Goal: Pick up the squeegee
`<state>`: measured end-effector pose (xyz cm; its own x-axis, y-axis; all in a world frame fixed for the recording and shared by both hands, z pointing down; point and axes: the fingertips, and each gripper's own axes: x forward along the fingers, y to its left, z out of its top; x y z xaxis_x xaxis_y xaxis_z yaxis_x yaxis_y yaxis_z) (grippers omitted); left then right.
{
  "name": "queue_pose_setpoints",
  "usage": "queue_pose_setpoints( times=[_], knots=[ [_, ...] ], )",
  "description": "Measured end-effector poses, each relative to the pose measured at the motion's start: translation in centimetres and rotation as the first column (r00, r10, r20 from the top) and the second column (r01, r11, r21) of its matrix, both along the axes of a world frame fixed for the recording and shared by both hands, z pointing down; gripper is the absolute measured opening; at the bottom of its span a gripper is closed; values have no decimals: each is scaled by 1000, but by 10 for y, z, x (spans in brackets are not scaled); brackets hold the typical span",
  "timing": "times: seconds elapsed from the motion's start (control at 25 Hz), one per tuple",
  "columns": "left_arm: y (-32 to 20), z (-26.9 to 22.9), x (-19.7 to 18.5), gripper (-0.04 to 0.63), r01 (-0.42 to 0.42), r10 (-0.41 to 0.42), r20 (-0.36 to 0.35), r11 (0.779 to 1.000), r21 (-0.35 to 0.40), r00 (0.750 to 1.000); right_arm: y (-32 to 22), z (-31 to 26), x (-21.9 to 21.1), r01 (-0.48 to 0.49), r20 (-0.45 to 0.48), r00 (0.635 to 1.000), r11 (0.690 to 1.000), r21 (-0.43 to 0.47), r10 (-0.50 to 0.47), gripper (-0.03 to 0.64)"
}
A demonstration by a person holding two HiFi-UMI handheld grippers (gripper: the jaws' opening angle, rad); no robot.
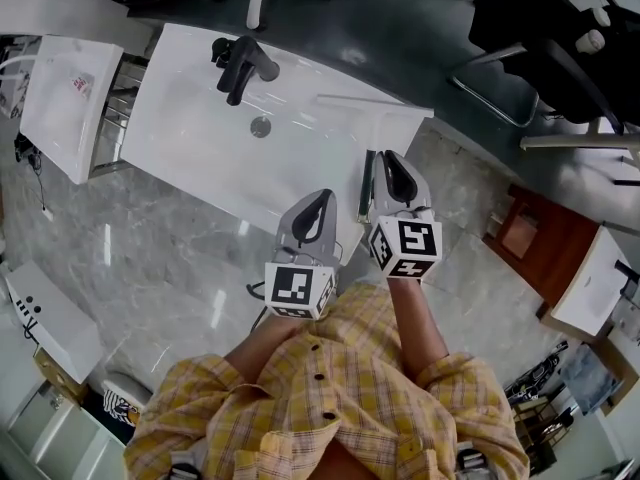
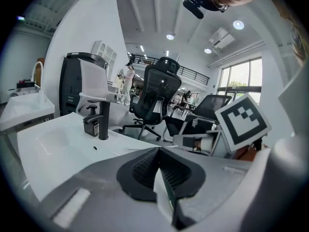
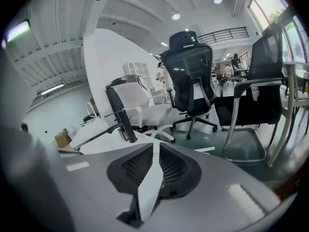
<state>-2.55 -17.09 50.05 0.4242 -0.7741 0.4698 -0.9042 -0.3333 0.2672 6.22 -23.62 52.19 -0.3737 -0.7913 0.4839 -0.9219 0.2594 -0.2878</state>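
In the head view the squeegee (image 1: 366,183), a thin dark bar, lies on the near right part of the white sink counter (image 1: 200,148). It points away from me. My right gripper (image 1: 393,168) hovers just to its right, jaws a narrow slit apart with nothing between them. My left gripper (image 1: 320,206) is lower left of the squeegee, over the counter's near edge. Its fingertips meet and hold nothing. In the left gripper view the right gripper's marker cube (image 2: 241,122) shows at the right. I cannot make out the squeegee in either gripper view.
A black faucet (image 1: 240,63) and a drain (image 1: 260,126) sit farther back on the counter. Another white basin (image 1: 65,103) stands at the left and a red-brown cabinet (image 1: 540,243) at the right. Office chairs (image 3: 193,81) stand beyond the counter on the marble floor.
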Motion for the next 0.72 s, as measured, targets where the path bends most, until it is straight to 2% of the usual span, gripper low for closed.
queue_pose_setpoints(
  times=[0.72],
  knots=[
    [-2, 26, 4, 0, 31, -31, -10, 998, -58, 999, -33, 56, 4, -17, -26, 1000, 996, -89, 15, 123]
  ],
)
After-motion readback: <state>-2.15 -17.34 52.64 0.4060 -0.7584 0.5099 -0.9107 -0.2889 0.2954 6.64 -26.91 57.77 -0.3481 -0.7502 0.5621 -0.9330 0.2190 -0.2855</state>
